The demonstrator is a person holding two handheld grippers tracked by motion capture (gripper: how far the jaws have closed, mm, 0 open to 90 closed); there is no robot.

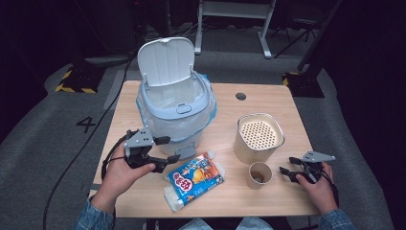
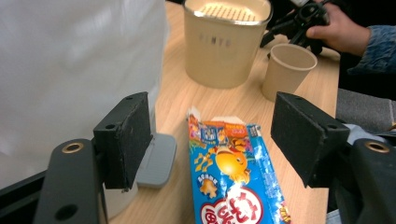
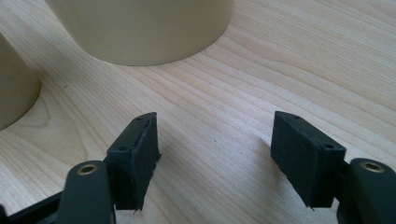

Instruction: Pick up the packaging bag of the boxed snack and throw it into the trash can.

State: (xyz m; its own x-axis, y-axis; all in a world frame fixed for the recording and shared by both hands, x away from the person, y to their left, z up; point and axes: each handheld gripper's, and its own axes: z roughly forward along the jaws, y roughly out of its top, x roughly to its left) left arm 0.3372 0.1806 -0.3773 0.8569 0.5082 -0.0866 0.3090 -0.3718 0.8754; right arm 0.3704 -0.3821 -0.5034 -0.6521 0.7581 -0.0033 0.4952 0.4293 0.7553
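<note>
A colourful snack packet [image 1: 195,179] lies flat near the table's front edge. In the left gripper view the snack packet [image 2: 233,172] lies just ahead of and below the two pads. My left gripper [image 1: 168,149] [image 2: 212,112] hovers at the packet's left end beside the bin's foot pedal [image 2: 156,161], open, with nothing pressed between its pads. My right gripper [image 1: 287,166] [image 3: 215,126] rests low at the right, its jaws apart over bare wood, open and empty. Its tips point toward the paper cup [image 1: 259,175].
A pale blue pedal bin [image 1: 174,103] with a plastic liner stands at the back left, lid [image 1: 166,60] raised. A cream canister [image 1: 258,136] [image 2: 224,42] [image 3: 140,28] with a perforated top stands right of centre. The cup [image 2: 286,70] [image 3: 14,93] sits in front of it. The table [image 1: 268,196] is light wood.
</note>
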